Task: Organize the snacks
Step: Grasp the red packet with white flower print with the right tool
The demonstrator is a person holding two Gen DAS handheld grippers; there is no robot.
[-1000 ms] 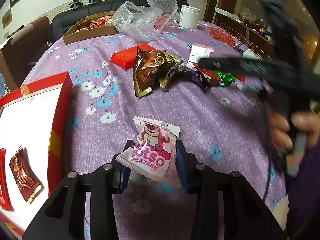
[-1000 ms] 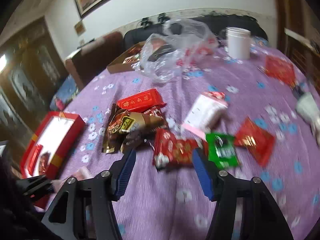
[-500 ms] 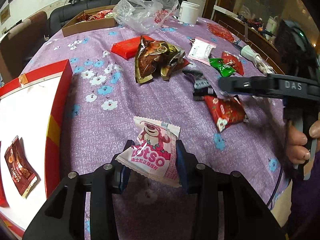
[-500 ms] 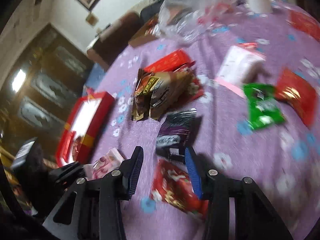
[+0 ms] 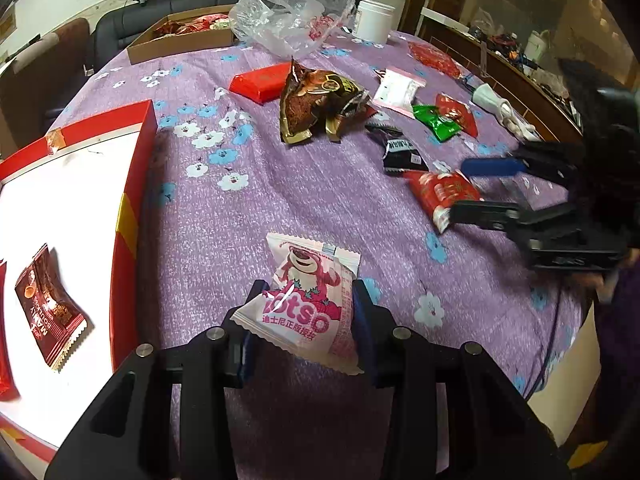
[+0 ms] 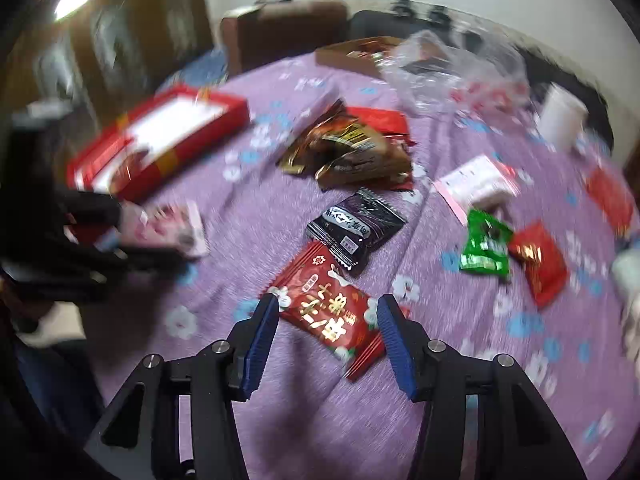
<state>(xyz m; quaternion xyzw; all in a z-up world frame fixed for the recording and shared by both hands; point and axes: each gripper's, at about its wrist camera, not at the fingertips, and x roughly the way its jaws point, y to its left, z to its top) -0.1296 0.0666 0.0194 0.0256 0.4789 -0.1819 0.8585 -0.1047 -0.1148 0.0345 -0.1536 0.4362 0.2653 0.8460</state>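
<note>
The left tool stays clenched on the pink-and-white bear-printed snack packet, carried above the purple flowered cloth of the surface, just right of the shallow red box with a white floor. That box already holds a dark brown sachet at its near left.

What has changed lies on the right side. A second ago the right tool hovered over the far cluster of packets; it has since swung in and rolled, and now straddles the red foil packet with white blossoms and gold lettering, which lies flat on the surface. Its jaws are opening, the packet between them but not yet pressed. Just beyond it lies a black sachet.

So one snack is apparently on its way to the box, and the second pick looks lined up; closing on the red packet seems the next need.
</note>
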